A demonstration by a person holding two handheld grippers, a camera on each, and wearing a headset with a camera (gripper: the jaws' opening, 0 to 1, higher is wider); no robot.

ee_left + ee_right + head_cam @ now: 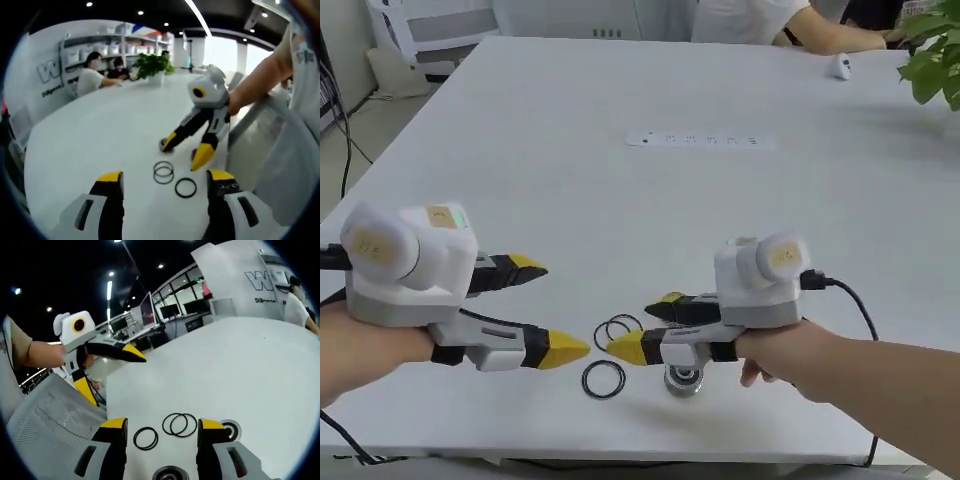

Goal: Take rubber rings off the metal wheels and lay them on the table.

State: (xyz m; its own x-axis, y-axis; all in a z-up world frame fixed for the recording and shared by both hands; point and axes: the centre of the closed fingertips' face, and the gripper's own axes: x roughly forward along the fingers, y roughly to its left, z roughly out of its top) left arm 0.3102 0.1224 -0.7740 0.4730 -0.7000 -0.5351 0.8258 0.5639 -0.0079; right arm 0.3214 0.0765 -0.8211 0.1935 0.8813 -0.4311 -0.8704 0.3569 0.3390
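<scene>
Gaping wide, left tongs (561,308) and right tongs (642,322) hover near loose rubber rings (618,328).

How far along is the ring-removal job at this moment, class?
Done: three rubber rings lie on the table, two overlapping, one apart. In hand: nothing; the left gripper and right gripper are both open. Left: two metal wheels sit by the right gripper; whether they carry rings is unclear.

Left gripper (548,307) and right gripper (642,322), jaws apart, point inward.
</scene>
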